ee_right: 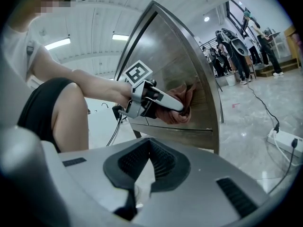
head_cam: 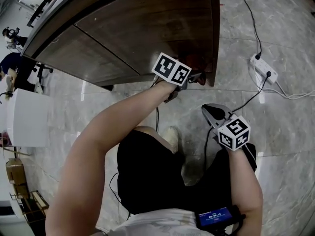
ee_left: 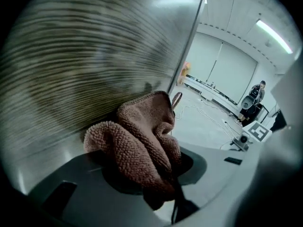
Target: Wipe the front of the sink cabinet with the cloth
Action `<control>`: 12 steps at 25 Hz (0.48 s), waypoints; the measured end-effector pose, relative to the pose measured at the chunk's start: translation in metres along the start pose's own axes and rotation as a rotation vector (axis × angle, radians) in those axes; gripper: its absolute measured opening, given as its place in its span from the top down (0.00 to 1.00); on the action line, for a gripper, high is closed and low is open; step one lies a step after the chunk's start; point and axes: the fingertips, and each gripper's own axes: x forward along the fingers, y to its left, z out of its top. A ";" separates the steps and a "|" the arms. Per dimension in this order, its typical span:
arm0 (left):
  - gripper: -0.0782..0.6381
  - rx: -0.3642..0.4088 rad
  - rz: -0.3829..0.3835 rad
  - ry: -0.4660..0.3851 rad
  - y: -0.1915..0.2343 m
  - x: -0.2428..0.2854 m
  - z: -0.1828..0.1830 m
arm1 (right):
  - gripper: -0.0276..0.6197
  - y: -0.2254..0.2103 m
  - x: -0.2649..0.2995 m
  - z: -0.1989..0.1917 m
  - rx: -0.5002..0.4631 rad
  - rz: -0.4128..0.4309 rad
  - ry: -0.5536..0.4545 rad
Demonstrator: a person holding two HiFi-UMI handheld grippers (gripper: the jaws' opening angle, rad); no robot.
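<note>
Marble floor, pale and glossy, spreads across the room. On it stands the dark wood-grain sink cabinet, its top cut off by the frame. Left claw is clamped on the brown cloth, pressing it to the cabinet front near a lower corner. Right claw hangs clear, jaws together, empty. A white power strip lies on the floor nearby. From the head view the cloth barely shows.

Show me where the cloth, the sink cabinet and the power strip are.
cloth (ee_left: pixel 142 141), left gripper view, its bunched middle fold.
sink cabinet (head_cam: pixel 123 33), head view, its wooden front.
power strip (head_cam: pixel 262 67), head view, its white body.
</note>
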 end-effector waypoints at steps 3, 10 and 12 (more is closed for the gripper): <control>0.71 -0.039 0.044 -0.021 0.020 -0.017 -0.008 | 0.94 0.002 0.007 0.000 -0.003 0.015 -0.001; 0.71 -0.109 0.201 -0.039 0.085 -0.065 -0.050 | 0.94 0.011 0.021 -0.004 -0.020 0.047 0.022; 0.71 -0.103 0.255 -0.022 0.105 -0.080 -0.067 | 0.94 0.011 0.023 -0.006 -0.019 0.050 0.028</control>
